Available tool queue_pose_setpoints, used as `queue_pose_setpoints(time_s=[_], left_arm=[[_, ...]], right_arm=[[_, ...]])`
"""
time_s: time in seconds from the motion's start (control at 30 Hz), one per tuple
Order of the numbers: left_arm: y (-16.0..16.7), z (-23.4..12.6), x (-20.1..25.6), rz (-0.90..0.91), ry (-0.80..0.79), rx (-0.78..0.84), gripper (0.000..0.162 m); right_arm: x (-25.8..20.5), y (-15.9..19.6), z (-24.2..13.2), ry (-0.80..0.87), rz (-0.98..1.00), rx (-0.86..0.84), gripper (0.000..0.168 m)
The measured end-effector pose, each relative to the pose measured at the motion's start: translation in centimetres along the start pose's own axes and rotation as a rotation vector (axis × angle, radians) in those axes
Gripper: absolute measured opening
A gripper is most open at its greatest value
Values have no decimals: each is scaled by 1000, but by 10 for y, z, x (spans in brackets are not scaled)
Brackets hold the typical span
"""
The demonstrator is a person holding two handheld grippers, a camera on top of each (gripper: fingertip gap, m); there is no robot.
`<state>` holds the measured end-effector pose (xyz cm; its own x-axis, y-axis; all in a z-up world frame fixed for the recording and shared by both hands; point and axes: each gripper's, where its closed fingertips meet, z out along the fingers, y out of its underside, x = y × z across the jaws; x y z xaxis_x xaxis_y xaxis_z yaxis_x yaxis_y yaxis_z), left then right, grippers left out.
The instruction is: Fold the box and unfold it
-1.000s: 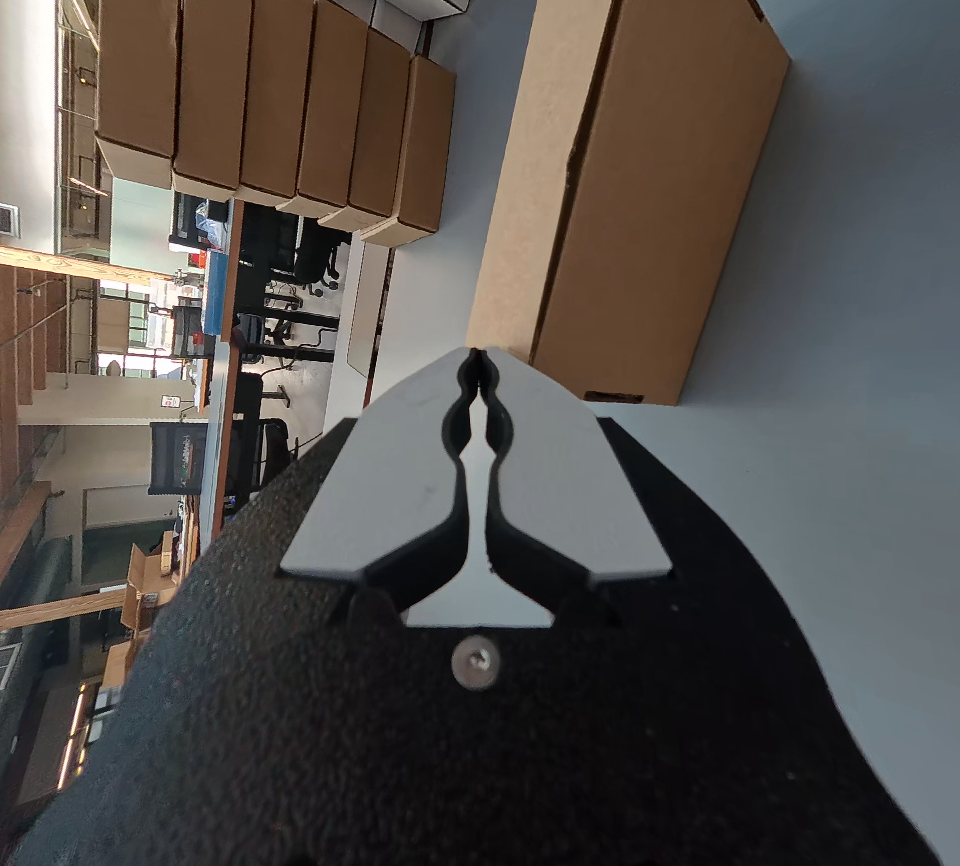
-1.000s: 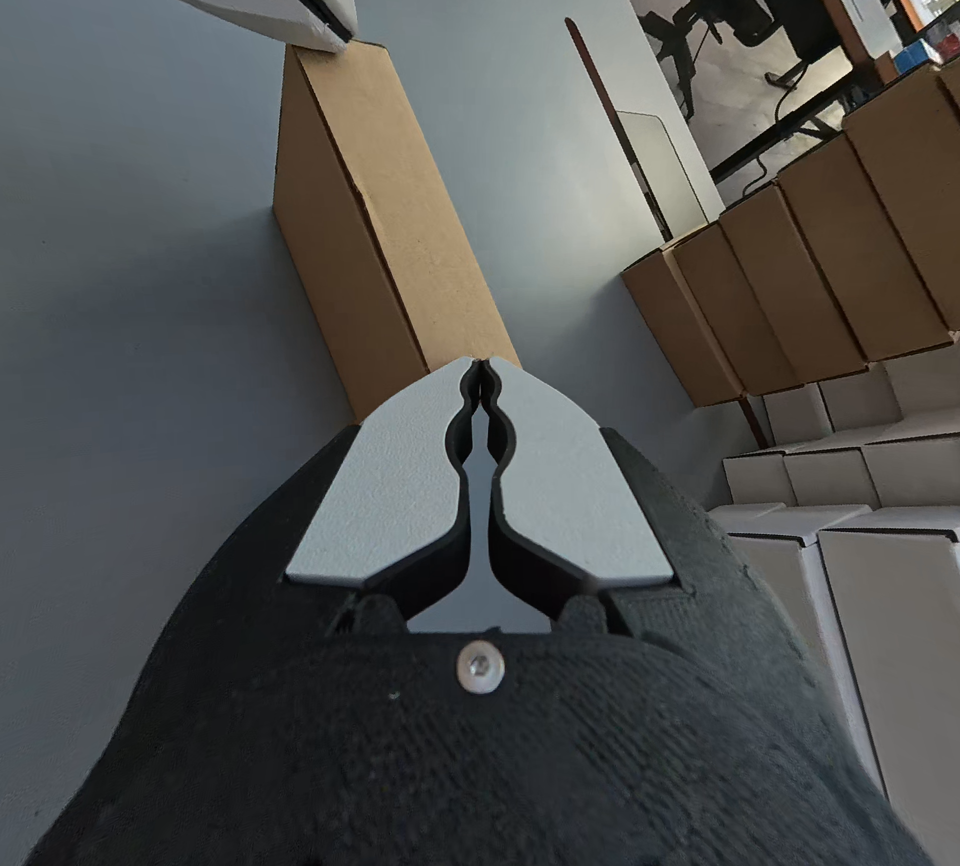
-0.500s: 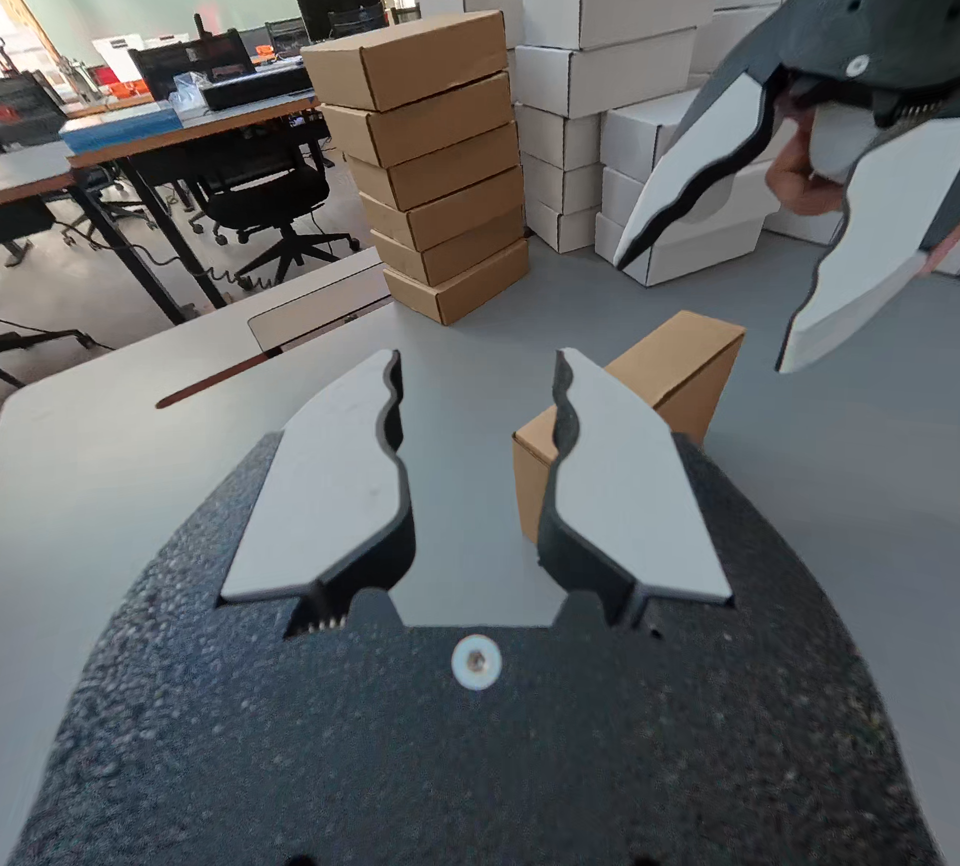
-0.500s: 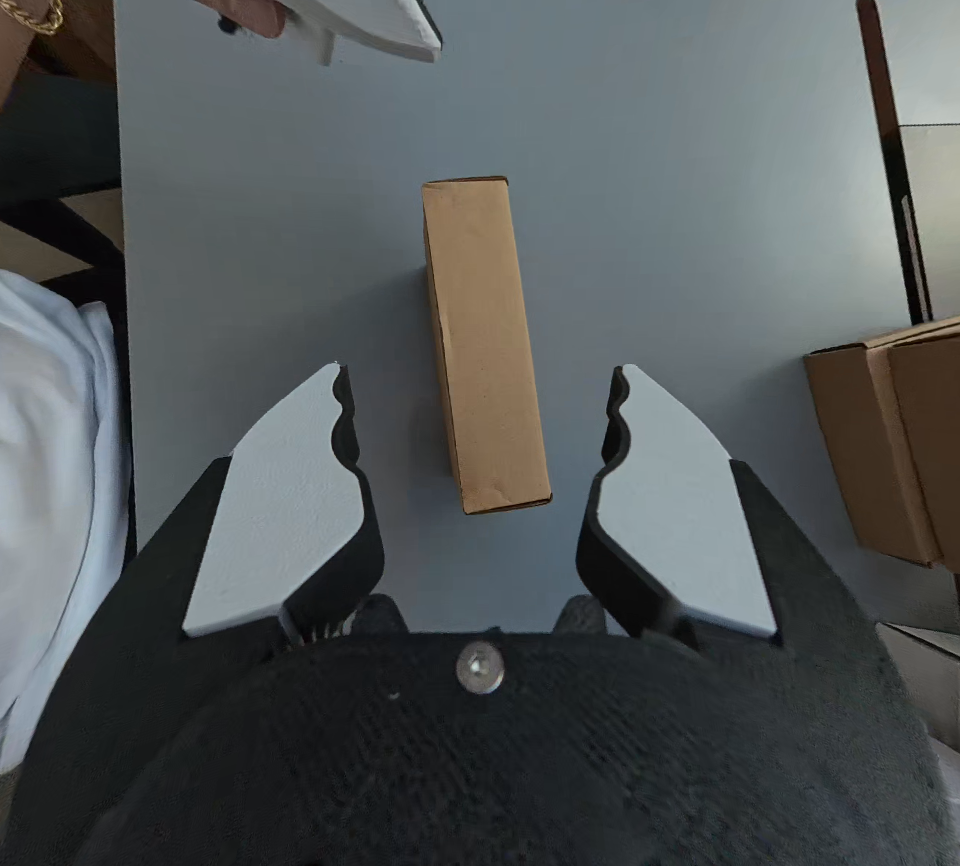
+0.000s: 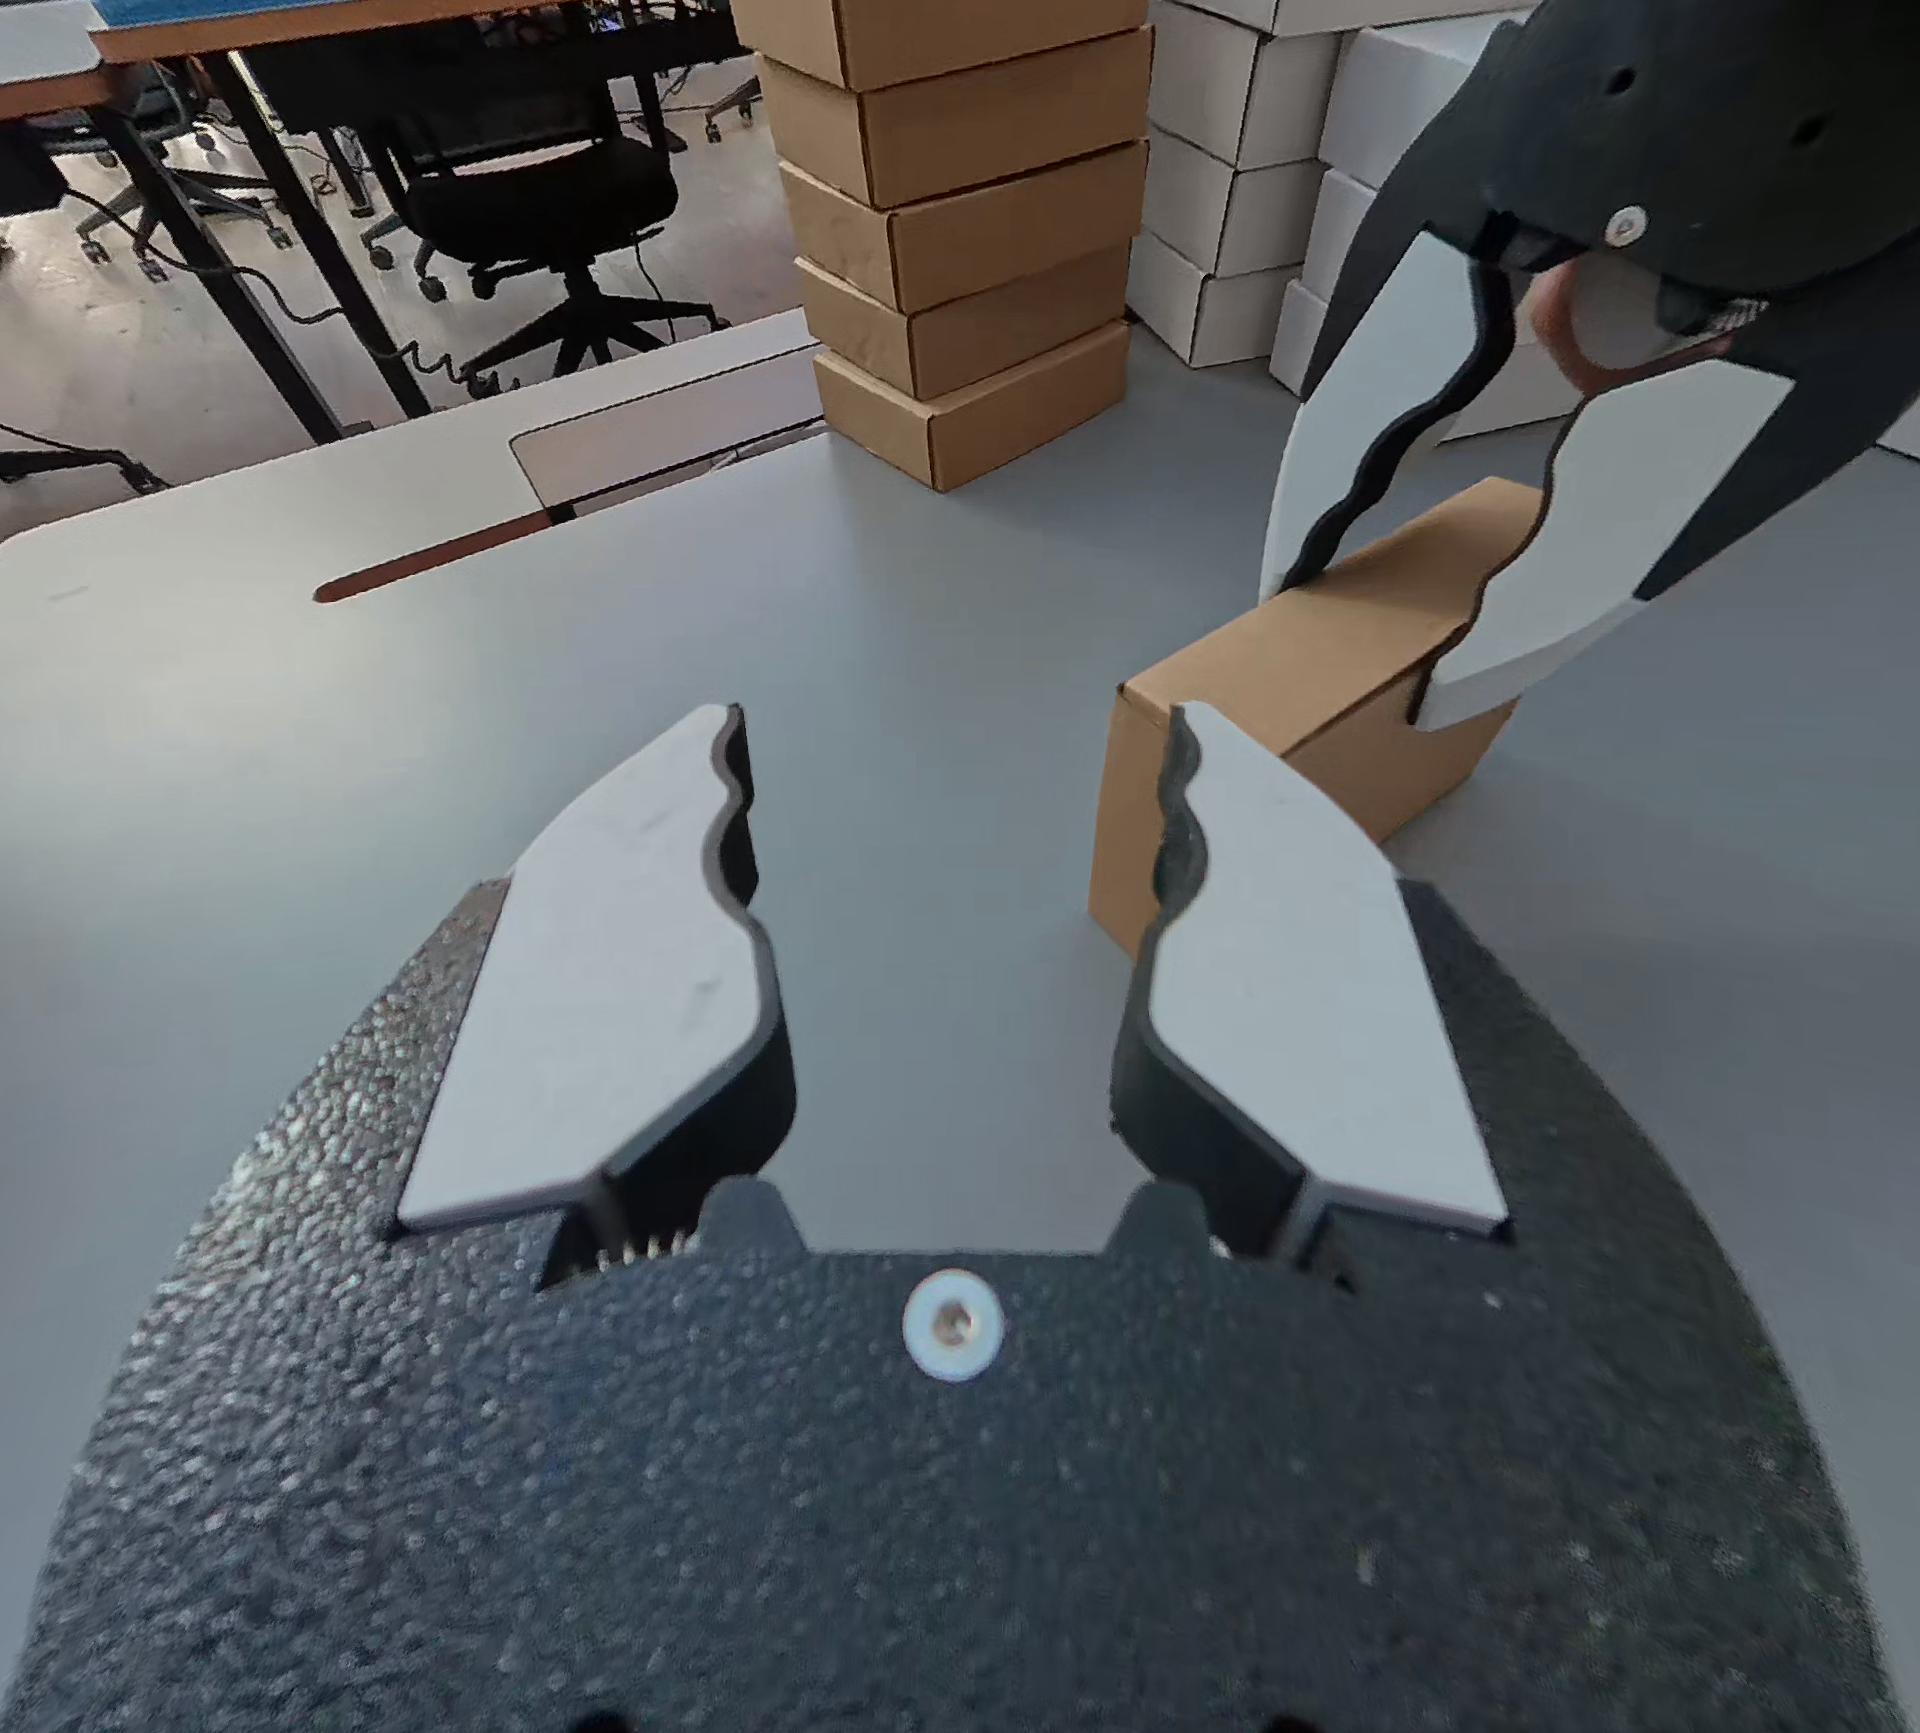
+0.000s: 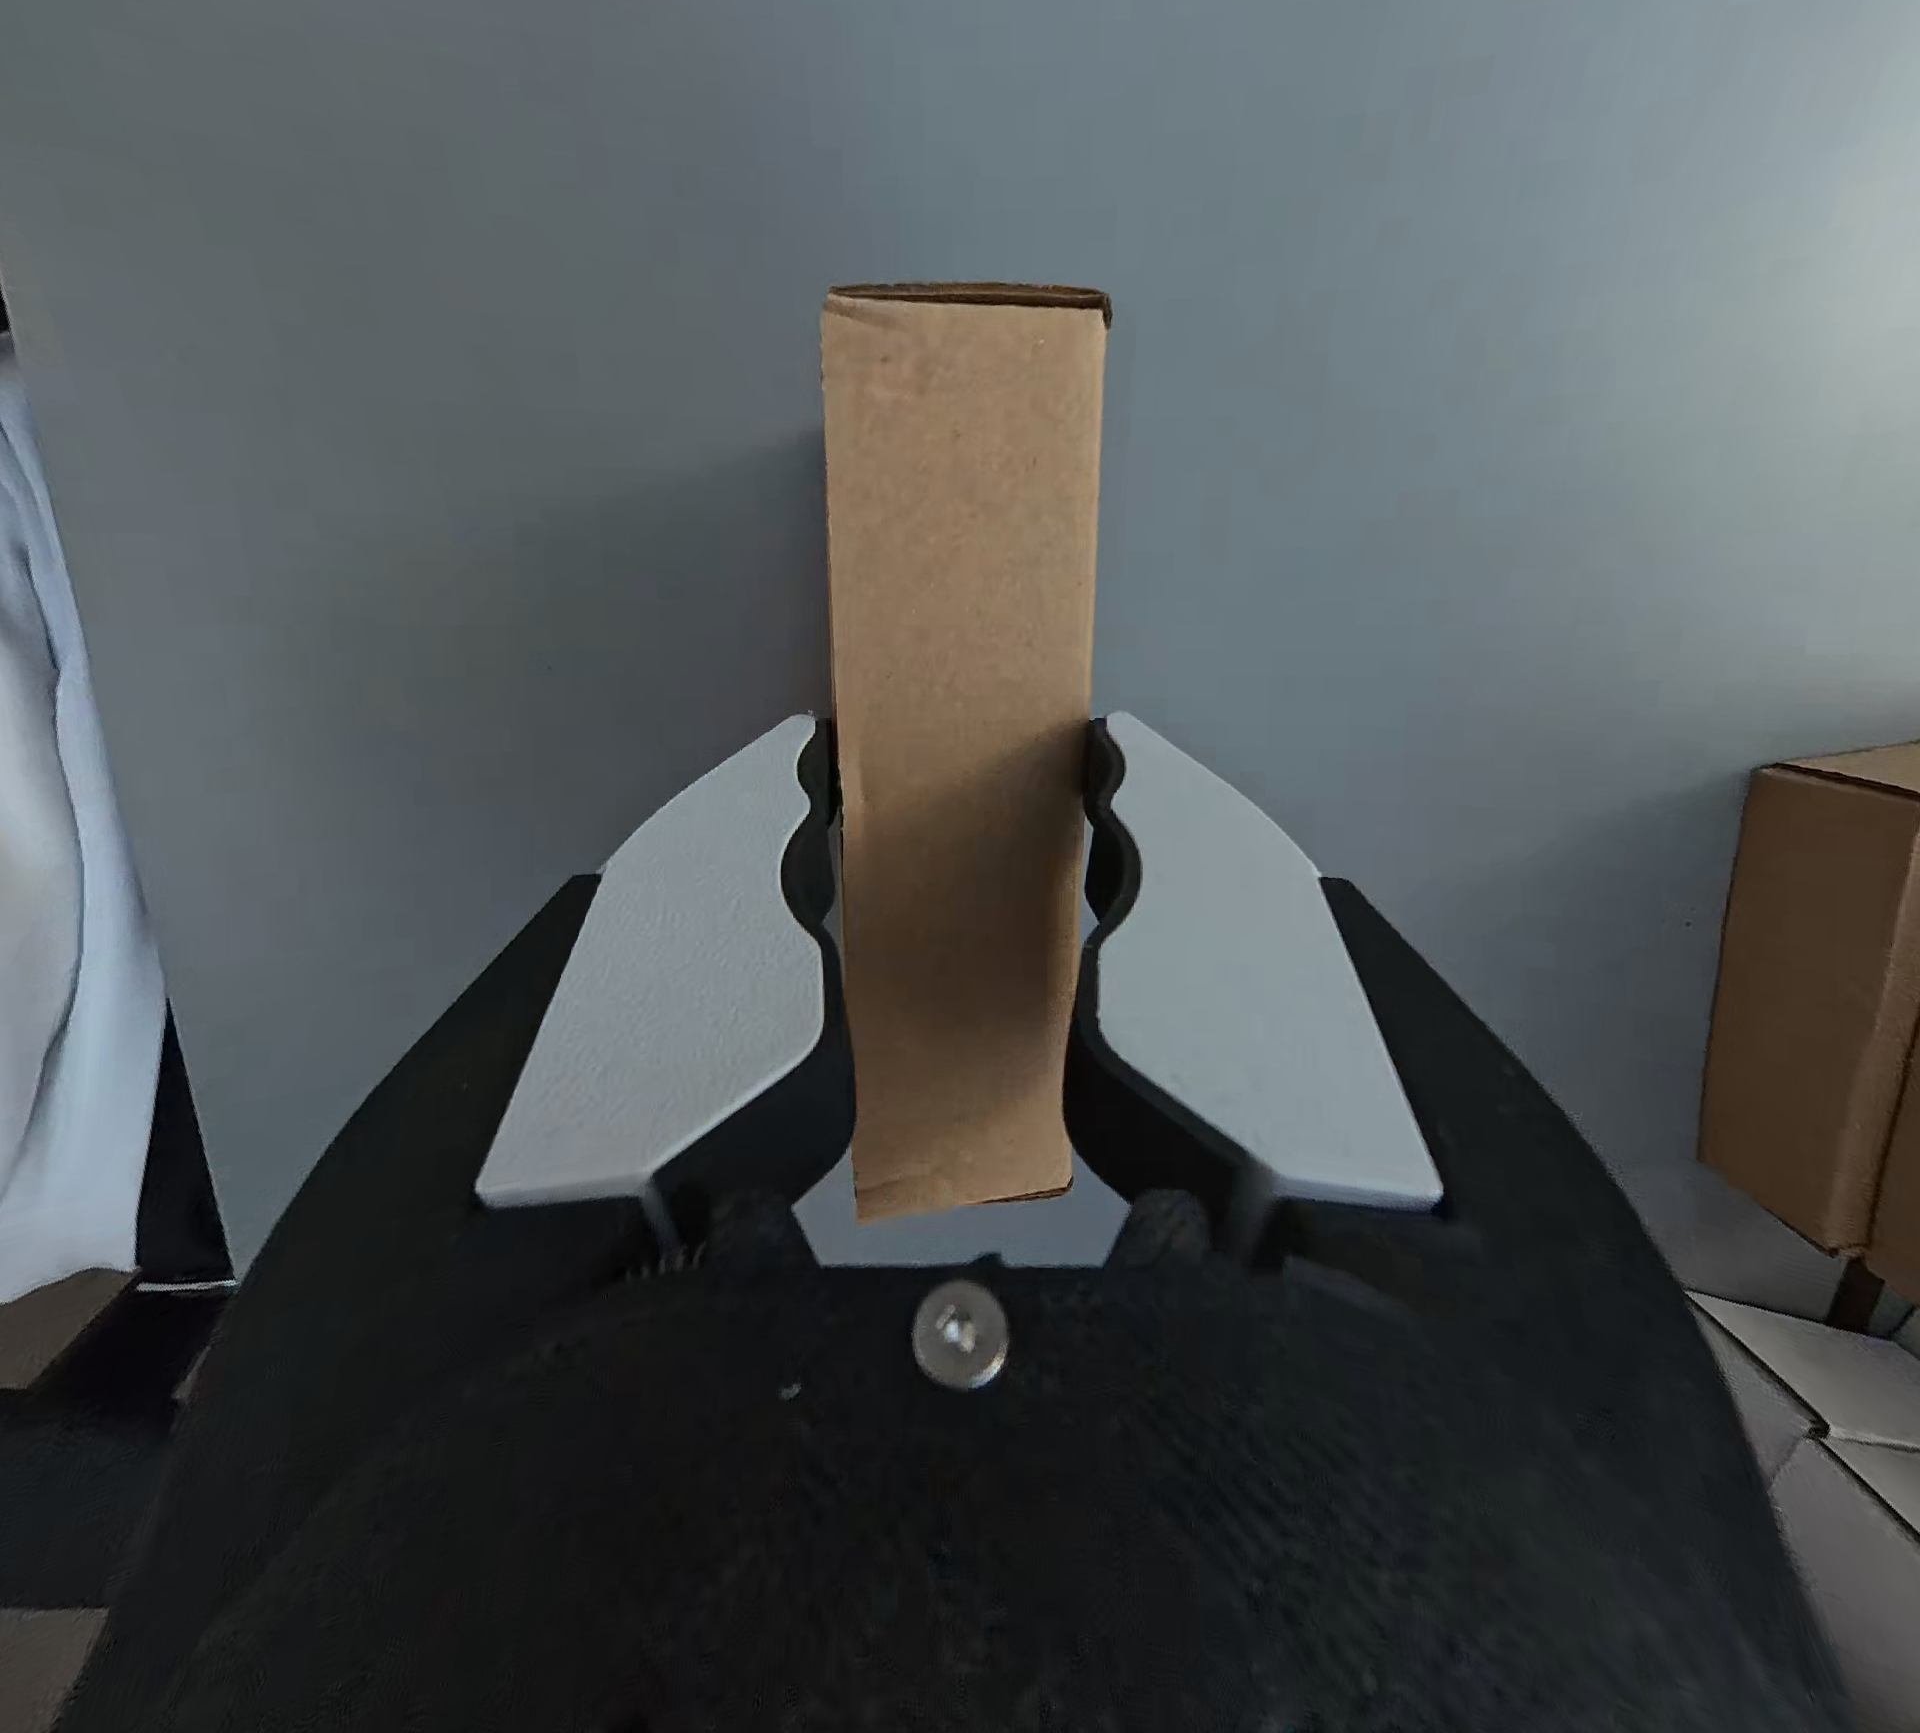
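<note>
Left gripper fingers spread; right gripper fingers straddling, touching.

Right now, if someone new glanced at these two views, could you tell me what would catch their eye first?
The brown box on the grey table stands out first, with the right tool straddling it, one finger against each long side. The left tool hangs open near the box's end, with nothing in it. Behind rise a stack of brown boxes and, to its right, white boxes.

right gripper | fingers astride box, seemingly touching | grey table
</note>
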<state>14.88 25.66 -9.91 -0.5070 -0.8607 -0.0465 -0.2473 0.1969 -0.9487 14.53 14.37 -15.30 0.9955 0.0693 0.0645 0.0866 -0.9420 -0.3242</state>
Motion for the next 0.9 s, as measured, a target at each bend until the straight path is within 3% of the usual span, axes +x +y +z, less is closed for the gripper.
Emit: queue_pose_setpoints(time_s=[0.1,0.17,0.3,0.37,0.43,0.53,0.63,0.9], left_arm=[[6,-2,-6,23,-30,-25,74],[4,-7,-11,22,-50,-8,73],[-2,-7,-10,-19,-20,46,70],[1,-3,-9,-39,-5,39,70],[4,0,-7,-37,2,27,70],[9,3,-5,-14,5,8,70],[13,7,-5,-11,8,-5,70],[27,19,-7,-47,34,-35,69]], right_arm=[[6,0,-18,27,-16,-1,46],[38,-5,-56,196,-14,31,46],[133,-32,-180,788,-133,172,46],[176,-34,-238,1104,-286,127,46],[212,-31,-271,1304,-409,88,46],[256,-10,-266,1310,-538,6,46],[292,14,-248,1270,-526,-3,46],[318,21,-228,1294,-553,35,46]])
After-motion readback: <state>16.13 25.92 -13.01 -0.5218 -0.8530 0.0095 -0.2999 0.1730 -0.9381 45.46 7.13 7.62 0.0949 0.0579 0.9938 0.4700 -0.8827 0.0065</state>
